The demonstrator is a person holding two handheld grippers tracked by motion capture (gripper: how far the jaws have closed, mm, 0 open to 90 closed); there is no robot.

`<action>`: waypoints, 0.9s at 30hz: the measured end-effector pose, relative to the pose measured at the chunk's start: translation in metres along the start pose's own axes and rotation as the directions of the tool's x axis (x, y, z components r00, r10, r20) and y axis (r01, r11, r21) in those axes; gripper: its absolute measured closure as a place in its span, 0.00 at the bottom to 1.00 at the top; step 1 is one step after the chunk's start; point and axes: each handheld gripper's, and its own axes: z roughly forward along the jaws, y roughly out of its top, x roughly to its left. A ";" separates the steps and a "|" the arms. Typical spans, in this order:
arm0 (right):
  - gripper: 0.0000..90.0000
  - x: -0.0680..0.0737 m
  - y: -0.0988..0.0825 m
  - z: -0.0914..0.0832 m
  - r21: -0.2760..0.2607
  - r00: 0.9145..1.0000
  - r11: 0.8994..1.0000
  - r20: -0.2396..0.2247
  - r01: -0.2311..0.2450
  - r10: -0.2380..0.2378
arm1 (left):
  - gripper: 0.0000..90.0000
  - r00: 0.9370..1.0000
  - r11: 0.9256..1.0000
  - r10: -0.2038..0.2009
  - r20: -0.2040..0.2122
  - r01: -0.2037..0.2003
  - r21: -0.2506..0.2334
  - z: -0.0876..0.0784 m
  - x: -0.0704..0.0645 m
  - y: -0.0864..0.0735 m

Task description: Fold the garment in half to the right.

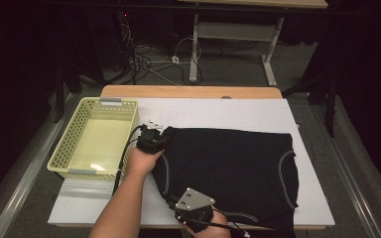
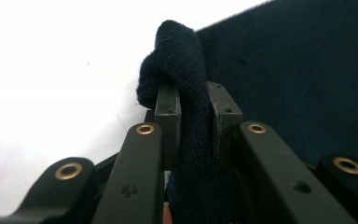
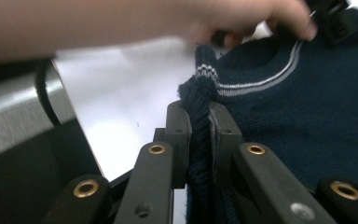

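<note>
While a yellow basket point(image 1: 97, 140) sits at the bench's left edge, overhanging it, the dark garment point(image 1: 233, 171) lies spread over the white bench point(image 1: 218, 113) from centre to right, reaching the near edge. Left gripper point(image 1: 151, 135) at the garment's far-left corner, jaws clenched on a bunched fold of knit point(image 2: 182, 88). Right gripper point(image 1: 178, 206) at the near edge, jaws pinching the striped hem point(image 3: 204, 88), fabric pressed between them.
</note>
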 end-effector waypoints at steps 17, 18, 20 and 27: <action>0.91 -0.015 0.020 -0.062 -0.208 0.999 0.978 0.015 -0.024 0.028 | 0.86 0.996 0.998 0.018 -0.090 -0.023 -0.058 -0.040 -0.033 0.062; 0.91 -0.015 0.021 -0.062 -0.211 1.000 0.977 0.014 -0.024 0.027 | 0.86 0.995 0.998 0.015 -0.098 -0.020 -0.053 -0.043 -0.030 0.062; 0.91 -0.013 0.023 -0.061 -0.217 1.000 0.976 0.006 -0.019 0.021 | 0.86 0.993 0.999 0.011 -0.114 -0.016 -0.041 -0.047 -0.024 0.060; 0.91 0.000 0.033 -0.046 -0.230 0.999 0.973 -0.050 -0.003 -0.009 | 0.87 0.987 0.999 -0.014 -0.161 0.007 -0.043 -0.066 -0.008 0.054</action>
